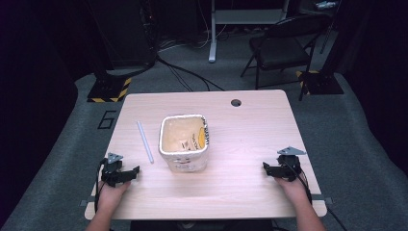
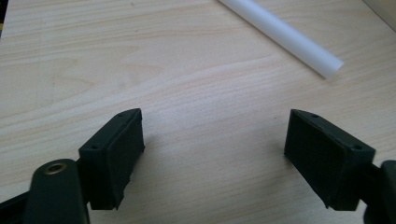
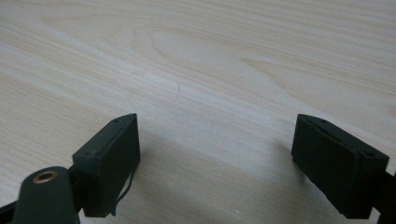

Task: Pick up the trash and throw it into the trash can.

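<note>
Low over the desk [image 1: 240, 187], both forearms entering from the near edge, left gripper [image 1: 126, 174] and right gripper [image 1: 270, 169] resting near opposite corners, fingers [image 2: 112, 156] of each spread wide apart with bare wood between. Ahead and to the right of the left fingers, well apart, white tube [image 2: 282, 33] lying flat; just beside it, white square tub [image 1: 184, 142] standing upright mid-desk.

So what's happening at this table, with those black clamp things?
A person sits at a wooden table with a two-jaw gripper in each hand. The left gripper and right gripper both rest near the front edge, jaws open and empty. Between them stands a white square tub, and a white tube lies to its left. Nothing is being held yet.
</note>
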Demonstrator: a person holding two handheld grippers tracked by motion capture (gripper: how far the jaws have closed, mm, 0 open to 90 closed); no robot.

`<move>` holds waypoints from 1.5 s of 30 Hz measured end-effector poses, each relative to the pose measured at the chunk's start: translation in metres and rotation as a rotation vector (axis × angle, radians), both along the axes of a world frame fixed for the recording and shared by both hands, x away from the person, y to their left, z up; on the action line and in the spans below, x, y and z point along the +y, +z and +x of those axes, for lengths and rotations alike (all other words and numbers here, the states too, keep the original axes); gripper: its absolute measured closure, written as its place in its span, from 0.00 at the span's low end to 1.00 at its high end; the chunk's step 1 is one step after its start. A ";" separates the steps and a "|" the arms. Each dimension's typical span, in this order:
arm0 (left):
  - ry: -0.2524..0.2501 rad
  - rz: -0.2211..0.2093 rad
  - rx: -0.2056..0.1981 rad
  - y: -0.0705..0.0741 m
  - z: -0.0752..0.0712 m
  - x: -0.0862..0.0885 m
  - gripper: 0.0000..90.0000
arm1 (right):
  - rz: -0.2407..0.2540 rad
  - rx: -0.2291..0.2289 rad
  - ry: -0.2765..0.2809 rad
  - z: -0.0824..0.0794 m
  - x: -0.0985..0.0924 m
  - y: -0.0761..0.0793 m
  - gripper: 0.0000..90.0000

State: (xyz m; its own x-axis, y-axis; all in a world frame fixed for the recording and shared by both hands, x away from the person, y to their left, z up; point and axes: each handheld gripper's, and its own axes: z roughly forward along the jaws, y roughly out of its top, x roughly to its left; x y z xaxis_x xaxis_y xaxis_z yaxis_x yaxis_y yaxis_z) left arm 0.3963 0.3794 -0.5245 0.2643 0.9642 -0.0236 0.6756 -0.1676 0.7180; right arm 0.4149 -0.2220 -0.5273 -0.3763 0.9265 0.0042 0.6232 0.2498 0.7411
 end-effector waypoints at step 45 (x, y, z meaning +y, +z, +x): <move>0.043 -0.088 -0.015 0.039 0.039 -0.013 0.44 | 0.000 -0.001 0.003 0.001 0.001 0.000 0.16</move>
